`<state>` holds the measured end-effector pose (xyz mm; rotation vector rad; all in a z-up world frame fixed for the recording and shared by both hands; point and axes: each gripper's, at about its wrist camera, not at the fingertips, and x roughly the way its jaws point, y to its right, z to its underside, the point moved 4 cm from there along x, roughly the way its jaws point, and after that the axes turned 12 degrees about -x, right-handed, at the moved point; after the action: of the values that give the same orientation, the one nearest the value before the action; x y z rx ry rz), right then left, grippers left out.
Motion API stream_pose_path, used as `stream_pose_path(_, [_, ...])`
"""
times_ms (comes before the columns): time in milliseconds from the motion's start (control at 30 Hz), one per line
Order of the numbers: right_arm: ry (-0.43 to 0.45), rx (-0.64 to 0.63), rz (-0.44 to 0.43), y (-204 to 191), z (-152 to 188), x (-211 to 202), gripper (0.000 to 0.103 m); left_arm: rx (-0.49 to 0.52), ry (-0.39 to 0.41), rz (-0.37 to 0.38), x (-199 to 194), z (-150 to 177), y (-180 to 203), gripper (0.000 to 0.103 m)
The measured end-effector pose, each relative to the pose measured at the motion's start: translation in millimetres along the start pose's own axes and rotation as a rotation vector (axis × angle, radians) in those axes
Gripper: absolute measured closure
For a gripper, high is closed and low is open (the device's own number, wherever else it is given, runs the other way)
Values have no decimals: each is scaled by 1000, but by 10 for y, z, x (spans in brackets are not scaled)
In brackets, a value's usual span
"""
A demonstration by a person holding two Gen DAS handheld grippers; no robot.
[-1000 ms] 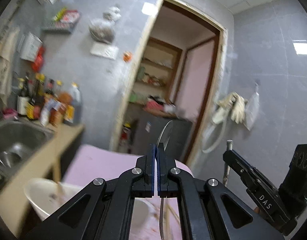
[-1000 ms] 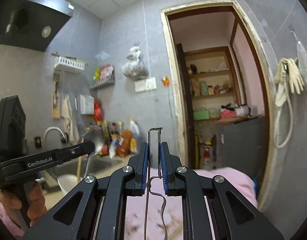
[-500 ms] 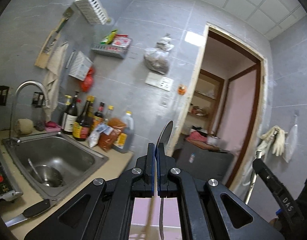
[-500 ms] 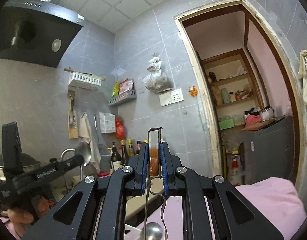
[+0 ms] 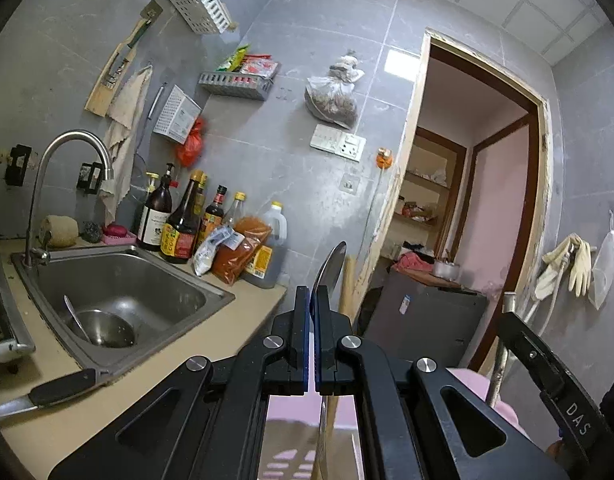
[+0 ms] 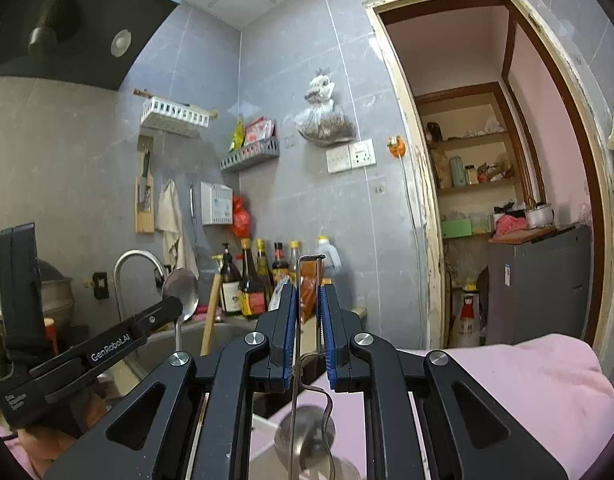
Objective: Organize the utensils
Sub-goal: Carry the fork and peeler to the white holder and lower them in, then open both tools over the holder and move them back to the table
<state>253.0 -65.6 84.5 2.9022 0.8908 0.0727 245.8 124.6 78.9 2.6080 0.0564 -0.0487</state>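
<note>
Two grippers are holding utensils: the left gripper (image 5: 311, 312) is pinching a spoon (image 5: 329, 270) upright at frame centre, while the right gripper (image 6: 308, 320) is clamping a wire-handled ladle (image 6: 305, 438) at lower centre. At lower left, the steel sink (image 5: 155, 280) is containing a strainer bowl (image 5: 107, 328) with a second spoon (image 5: 75, 316) leaning inside.

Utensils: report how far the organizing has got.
Done: nothing visibly put away yet. In hand: the left hand-held gripper clamps a spoon, and the right hand-held gripper clamps a wire-handled ladle. Remaining: a knife on the counter and a utensil handle in the sink.
</note>
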Motion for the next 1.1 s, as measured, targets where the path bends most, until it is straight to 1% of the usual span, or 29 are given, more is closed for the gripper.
stream_pose_path(100, [-32,-11,-7,-17,62,-15,93,5,-50,3,-3,113,26,103])
stream_pose_path(200, [-64,-13,-13,-27,131,-28,92,-1,-82,4,-19,204,18,103])
stream_pose_path(333, [-115,-11,-24,-36,207,-41,92,21,-119,2,-37,300,29,103])
stream_pose_path(500, [-153,-11,-42,-45,269,-77,91,23,-179,9,-71,373,27,102])
stream_pose_path(600, [-157,-6,-50,-43,272,-116,90,21,-200,16,-108,402,26,101])
stream_pose_path(667, [-153,-8,-52,-47,259,-146,87,16,-209,27,-137,407,36,97])
stream_pose_path(700, [-149,-8,-51,-46,249,-163,84,12,-210,34,-157,407,45,91])
stream_pose_path(733, [-144,-5,-53,-42,234,-184,80,8,-210,39,-173,393,50,82])
stream_pose_path(767, [-140,-4,-56,-43,220,-201,79,4,-210,42,-186,380,54,79])
stream_pose_path(900, [-122,-8,-44,-18,146,-269,77,-7,-200,62,-267,290,130,78])
stream_pose_path(967, [-107,-3,-33,15,96,-318,74,3,-192,71,-303,240,200,75])
stream_pose_path(1033, [-88,-5,-17,61,35,-374,69,10,-183,93,-345,190,290,67])
stream_pose_path(1067, [-80,-8,-8,79,6,-398,67,13,-178,104,-363,172,326,65])
stream_pose_path(1100, [-71,-11,3,103,-25,-430,62,19,-172,116,-387,157,378,62])
